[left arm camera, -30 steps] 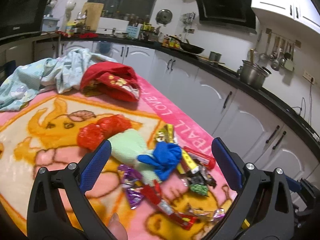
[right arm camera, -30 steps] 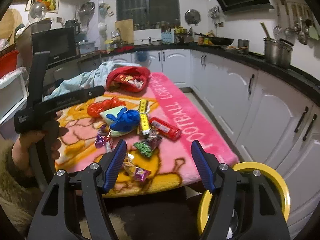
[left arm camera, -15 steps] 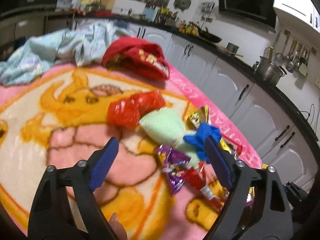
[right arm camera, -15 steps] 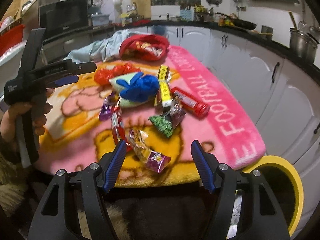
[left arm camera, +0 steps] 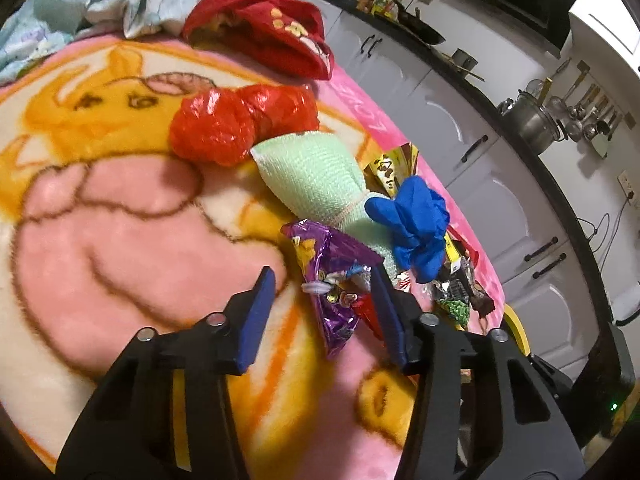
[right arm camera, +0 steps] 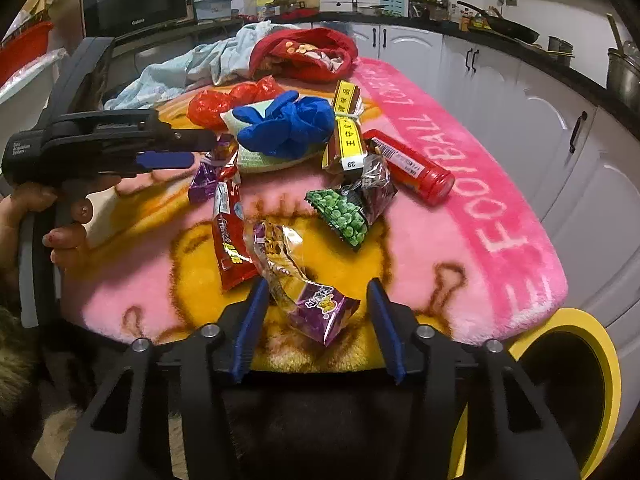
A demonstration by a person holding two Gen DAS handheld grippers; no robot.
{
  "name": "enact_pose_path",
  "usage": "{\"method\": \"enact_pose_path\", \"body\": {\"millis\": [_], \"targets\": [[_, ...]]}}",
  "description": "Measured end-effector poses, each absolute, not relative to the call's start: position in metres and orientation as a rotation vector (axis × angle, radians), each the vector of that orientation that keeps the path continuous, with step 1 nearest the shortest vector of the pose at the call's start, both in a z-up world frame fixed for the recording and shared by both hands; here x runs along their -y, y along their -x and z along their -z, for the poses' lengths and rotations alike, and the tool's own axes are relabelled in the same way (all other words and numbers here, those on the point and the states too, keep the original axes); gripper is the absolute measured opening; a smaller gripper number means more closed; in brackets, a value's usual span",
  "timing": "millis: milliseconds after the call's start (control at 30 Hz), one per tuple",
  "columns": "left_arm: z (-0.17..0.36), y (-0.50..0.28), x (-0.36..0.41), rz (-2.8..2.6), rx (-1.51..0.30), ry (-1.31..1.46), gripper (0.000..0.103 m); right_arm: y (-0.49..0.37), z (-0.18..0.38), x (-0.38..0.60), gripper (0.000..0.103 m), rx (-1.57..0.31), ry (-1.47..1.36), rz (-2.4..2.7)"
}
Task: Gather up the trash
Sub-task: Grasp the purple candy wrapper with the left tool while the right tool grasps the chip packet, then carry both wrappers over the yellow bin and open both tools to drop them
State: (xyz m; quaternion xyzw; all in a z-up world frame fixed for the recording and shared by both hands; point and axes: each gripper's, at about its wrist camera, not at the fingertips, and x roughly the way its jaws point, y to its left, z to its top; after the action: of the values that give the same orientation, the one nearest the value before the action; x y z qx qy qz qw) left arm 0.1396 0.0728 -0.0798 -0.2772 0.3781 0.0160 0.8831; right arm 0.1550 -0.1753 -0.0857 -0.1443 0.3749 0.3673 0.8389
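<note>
1. Trash, a loose heap of crinkled snack wrappers, lies on the pink cartoon-print fleece blanket (right arm camera: pixel 472 168) covering the desk. Nearest me, a purple-and-clear foil wrapper (right arm camera: pixel 308 292) sits between the wide-spread fingers of my right tool (right arm camera: pixel 316 312), which grips nothing; I judge that one the right side's first pick.
2. My left tool (left arm camera: pixel 324 292) is also wide and empty, straddling a purple foil snack wrapper (left arm camera: pixel 332 280) whose edge lies against the right finger.
3. Beside it, a red flat sachet (right arm camera: pixel 228 232) and a green pea-print packet (right arm camera: pixel 344 216) lie slightly apart.
4. Further in, a blue crumpled rubber glove (right arm camera: pixel 288 124) rests on a pale green knitted cloth (left arm camera: pixel 312 172), beside a yellow-labelled brown packet (right arm camera: pixel 348 136) and a red cylindrical tube (right arm camera: pixel 412 168).
5. Behind them sits a red crinkled plastic bag (left arm camera: pixel 244 120), then a red fabric pouch (left arm camera: pixel 260 40).
6. A yellow-rimmed bin (right arm camera: pixel 588 360) stands just off the desk's near corner on my right, probably placed there so that drops are short.
</note>
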Motion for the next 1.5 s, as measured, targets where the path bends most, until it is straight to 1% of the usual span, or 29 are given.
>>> {"method": "enact_pose_path", "body": {"millis": [33,200,267,400,467,633,1067,1267,1500], "targets": [[0.082,-0.141,-0.073,-0.030,-0.793,0.581,0.037,-0.156,0.087,0.174,0.043,-0.794,0.307,-0.782],[0.092,-0.145,-0.072,-0.026,-0.826,0.597,0.028,-0.154,0.089,0.170,0.029,-0.785,0.333,-0.803],[0.092,-0.145,-0.072,-0.024,-0.823,0.593,0.027,-0.153,0.089,0.169,0.027,-0.784,0.336,-0.813],[0.091,-0.147,-0.073,-0.018,-0.823,0.586,0.019,-0.152,0.088,0.169,0.024,-0.778,0.337,-0.817],[0.091,-0.147,-0.073,-0.016,-0.825,0.576,0.017,-0.151,0.087,0.169,0.021,-0.772,0.333,-0.821],[0.087,-0.145,-0.072,-0.018,-0.805,0.549,0.011,-0.148,0.080,0.169,0.020,-0.746,0.324,-0.831],[0.045,-0.117,-0.073,-0.051,-0.657,0.422,0.010,-0.134,0.052,0.166,0.020,-0.658,0.302,-0.851],[0.022,-0.112,-0.055,-0.011,-0.596,0.366,0.010,-0.130,0.033,0.177,0.020,-0.607,0.272,-0.827],[0.008,-0.118,-0.030,0.041,-0.571,0.331,0.010,-0.130,0.015,0.202,0.020,-0.565,0.224,-0.765]]}}
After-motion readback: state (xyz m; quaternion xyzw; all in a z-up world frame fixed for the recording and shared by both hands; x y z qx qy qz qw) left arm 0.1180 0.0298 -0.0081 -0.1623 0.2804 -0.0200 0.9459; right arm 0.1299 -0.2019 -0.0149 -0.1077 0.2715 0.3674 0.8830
